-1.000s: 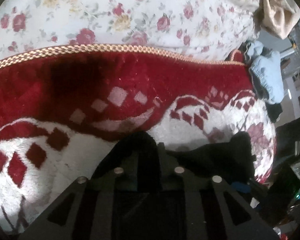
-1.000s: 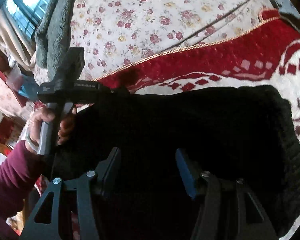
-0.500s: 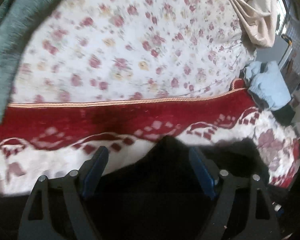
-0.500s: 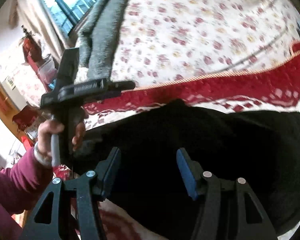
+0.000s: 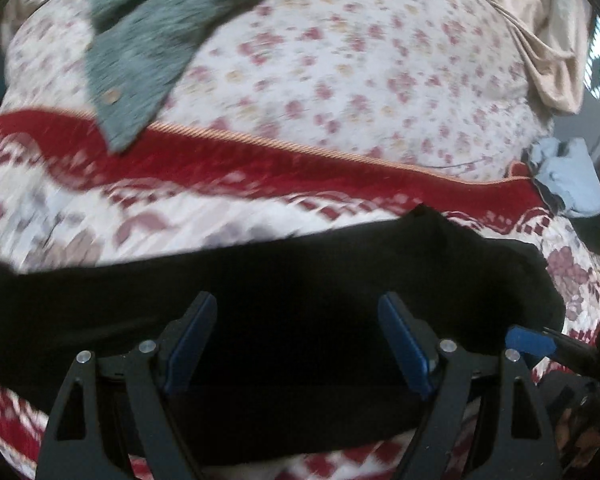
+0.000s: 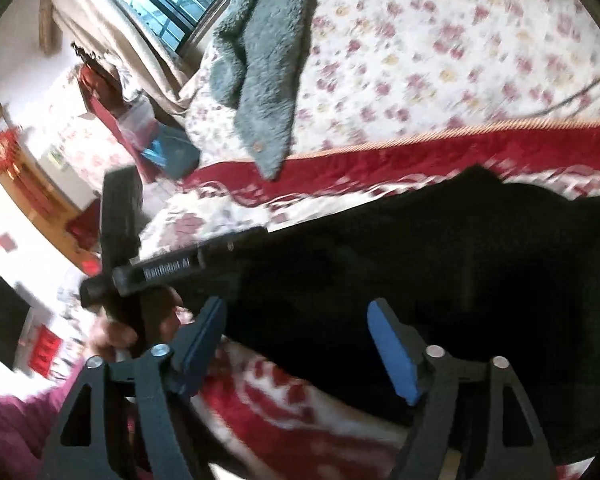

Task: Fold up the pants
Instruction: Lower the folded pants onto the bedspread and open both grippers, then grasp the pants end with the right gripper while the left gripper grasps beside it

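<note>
Black pants [image 5: 292, 280] lie folded in a flat band across a red and white patterned blanket [image 5: 180, 216]. My left gripper [image 5: 296, 308] is open and empty, raised over the pants' near edge. In the right wrist view the pants [image 6: 420, 264] fill the right half. My right gripper [image 6: 296, 312] is open and empty above their left part. The left gripper's body [image 6: 168, 272] shows at the pants' left end, held by a hand.
A floral sheet [image 5: 360, 68] covers the bed behind the blanket. A grey-green fleece garment [image 5: 140, 52] lies on it at the back left. A light blue cloth [image 5: 568, 176] sits at the right edge. A beige curtain [image 5: 548, 36] hangs at the far right.
My left gripper let go of the pants and opened, then pulled back and up. My right gripper stayed open and also lifted back. The pants now lie flat.
</note>
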{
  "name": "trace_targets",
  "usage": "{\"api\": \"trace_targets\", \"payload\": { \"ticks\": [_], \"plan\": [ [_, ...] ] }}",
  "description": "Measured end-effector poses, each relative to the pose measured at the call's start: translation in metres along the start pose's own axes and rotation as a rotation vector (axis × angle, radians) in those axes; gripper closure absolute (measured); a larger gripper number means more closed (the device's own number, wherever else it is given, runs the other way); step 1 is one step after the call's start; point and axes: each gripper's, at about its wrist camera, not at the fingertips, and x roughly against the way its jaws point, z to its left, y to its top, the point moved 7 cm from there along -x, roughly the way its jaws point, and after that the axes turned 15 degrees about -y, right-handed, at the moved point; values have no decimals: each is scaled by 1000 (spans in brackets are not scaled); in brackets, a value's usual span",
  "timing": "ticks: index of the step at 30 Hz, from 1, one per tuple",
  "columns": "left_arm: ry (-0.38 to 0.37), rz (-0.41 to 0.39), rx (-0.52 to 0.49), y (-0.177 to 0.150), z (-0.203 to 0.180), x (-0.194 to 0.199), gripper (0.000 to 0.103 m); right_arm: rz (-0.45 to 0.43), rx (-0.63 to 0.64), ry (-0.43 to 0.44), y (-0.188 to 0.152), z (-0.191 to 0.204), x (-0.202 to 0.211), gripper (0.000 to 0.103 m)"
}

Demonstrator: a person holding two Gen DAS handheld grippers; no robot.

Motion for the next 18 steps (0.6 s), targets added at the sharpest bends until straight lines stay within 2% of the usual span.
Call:
{"api": "trace_targets", "payload": {
  "ticks": [7, 11, 18],
  "plan": [
    [75, -15, 131, -29, 77, 52, 21, 94, 69, 59, -11, 52, -38, 20],
    [114, -64, 253, -41, 129, 90, 21, 142, 146, 92, -12, 86, -62, 20],
    [225, -205, 413, -50, 221, 177, 20, 209, 290, 158, -11, 155, -119, 20]
  ]
}}
